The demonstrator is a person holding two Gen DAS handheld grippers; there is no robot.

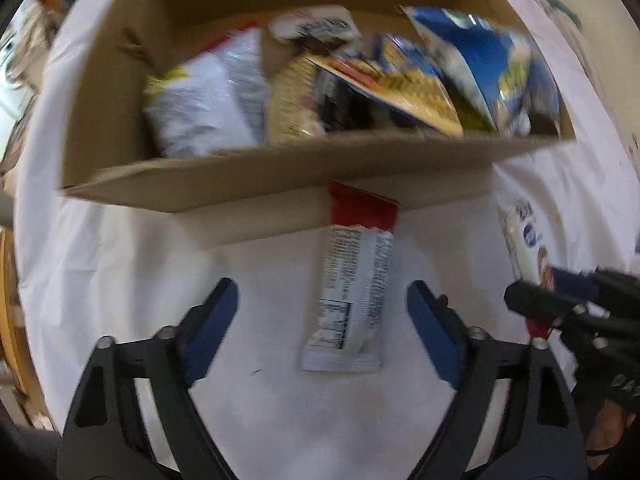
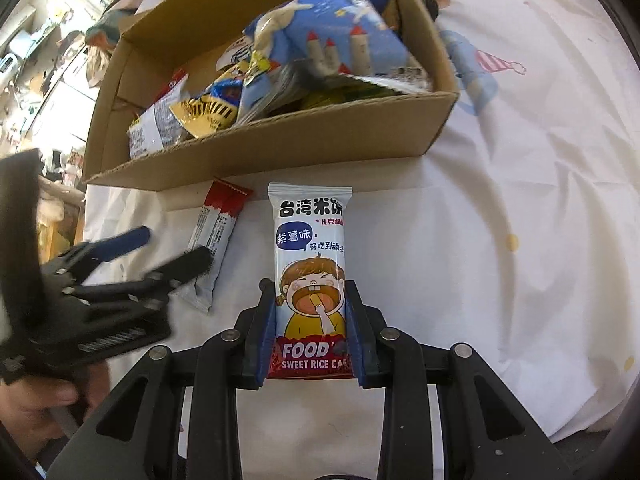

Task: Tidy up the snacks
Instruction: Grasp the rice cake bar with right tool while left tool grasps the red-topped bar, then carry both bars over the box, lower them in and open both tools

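A white rice-cake packet with a cartoon child (image 2: 311,276) lies lengthwise beside a white, red-ended snack packet (image 2: 214,240), both just before an open brown cardboard box (image 2: 280,148) heaped with snack bags.

Left wrist view motion-blurred: box snacks (image 1: 360,80) unreadable; red-end packet (image 1: 352,272) top tucked under cardboard box (image 1: 280,184); print illegible.

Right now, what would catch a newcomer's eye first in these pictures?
The right tongs are shut on a rice cake pack with a cartoon child, just in front of the box. The box brims with snack bags, a blue bag on top. A red-ended bar lies between the open left tongs.
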